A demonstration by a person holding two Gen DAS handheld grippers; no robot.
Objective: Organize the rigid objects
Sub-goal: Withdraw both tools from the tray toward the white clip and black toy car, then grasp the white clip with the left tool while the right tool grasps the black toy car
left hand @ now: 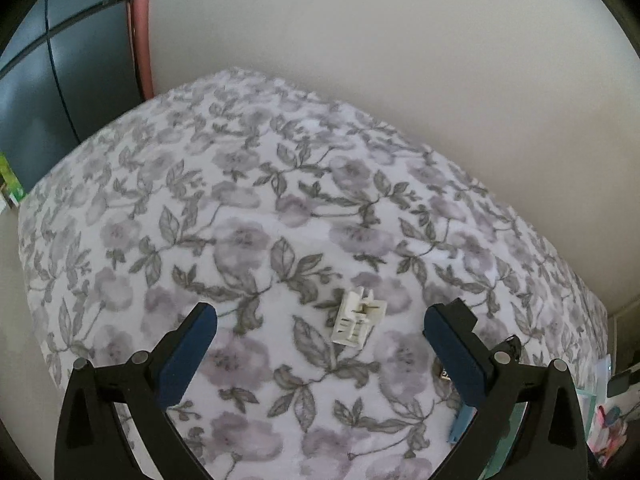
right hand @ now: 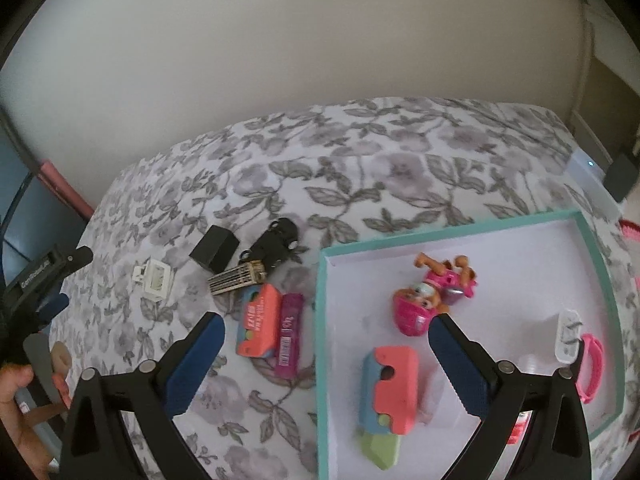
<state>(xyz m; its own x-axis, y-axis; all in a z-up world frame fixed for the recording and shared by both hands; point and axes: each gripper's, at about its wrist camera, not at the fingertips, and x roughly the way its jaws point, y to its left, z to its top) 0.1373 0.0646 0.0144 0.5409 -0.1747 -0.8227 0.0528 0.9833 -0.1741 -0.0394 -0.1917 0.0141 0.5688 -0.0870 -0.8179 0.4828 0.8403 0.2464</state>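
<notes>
Soft floral bedspread (left hand: pixel 280 184) under small white ribbed plastic clip (left hand: pixel 357 317), lower centre, left gripper (left hand: pixel 320 320) wide, empty: likely sinking or skidding aside when pinched.

Grey-floral bedspread (right hand: pixel 360 152), teal-rimmed tray (right hand: pixel 448 230), pink puppy toy (right hand: pixel 432 292), white clip (left hand: pixel 358 316)

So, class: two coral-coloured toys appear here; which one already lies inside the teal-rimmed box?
The coral-and-blue toy with the green tip; the other coral toy lies outside on the floral cloth.
</notes>
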